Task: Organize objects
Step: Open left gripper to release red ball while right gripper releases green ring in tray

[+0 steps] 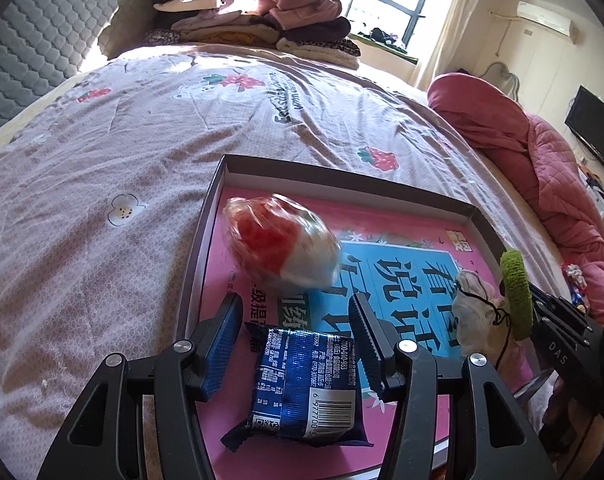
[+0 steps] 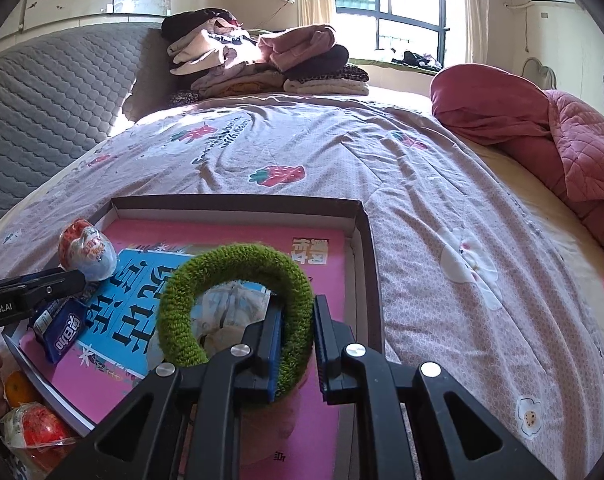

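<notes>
A dark cardboard tray (image 1: 341, 176) (image 2: 238, 200) lies on the bed with a pink and blue book (image 1: 401, 272) inside. My left gripper (image 1: 296, 304) is over the tray's near left part, its pads closed against the sides of a blue snack packet (image 1: 305, 384) (image 2: 58, 328). Just beyond it a red and white wrapped egg-shaped item (image 1: 282, 240) (image 2: 88, 252) appears blurred. My right gripper (image 2: 298, 312) is shut on one side of a fuzzy green ring (image 2: 238, 304) (image 1: 515, 296), held above the book. A small white pouch (image 1: 477, 312) lies under the ring.
Folded clothes (image 2: 262, 60) are stacked at the head of the bed beside a grey quilted headboard (image 2: 54, 112). A red quilt (image 2: 541, 120) is bunched along the right side. An orange (image 2: 18, 388) and a wrapped red item (image 2: 34, 428) sit outside the tray's near left corner.
</notes>
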`<action>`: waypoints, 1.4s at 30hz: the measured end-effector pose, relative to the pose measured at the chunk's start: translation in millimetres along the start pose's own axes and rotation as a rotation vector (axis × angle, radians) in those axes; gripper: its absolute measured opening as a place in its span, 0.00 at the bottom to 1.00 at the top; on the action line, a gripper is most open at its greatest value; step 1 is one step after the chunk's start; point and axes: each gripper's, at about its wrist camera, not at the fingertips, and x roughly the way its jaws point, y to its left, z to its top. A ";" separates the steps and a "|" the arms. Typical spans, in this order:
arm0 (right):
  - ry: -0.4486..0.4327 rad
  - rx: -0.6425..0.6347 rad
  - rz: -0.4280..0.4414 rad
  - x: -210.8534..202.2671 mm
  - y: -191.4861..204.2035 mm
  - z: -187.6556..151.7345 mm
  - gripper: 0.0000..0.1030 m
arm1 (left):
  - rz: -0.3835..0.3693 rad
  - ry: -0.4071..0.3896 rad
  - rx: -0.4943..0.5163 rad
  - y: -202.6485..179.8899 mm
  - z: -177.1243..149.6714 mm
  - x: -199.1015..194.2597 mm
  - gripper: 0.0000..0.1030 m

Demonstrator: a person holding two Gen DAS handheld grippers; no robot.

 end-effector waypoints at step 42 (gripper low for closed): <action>-0.038 0.055 0.021 -35.6 -6.8 13.8 0.35 | 0.007 -0.065 0.056 -13.7 -1.7 -30.5 0.55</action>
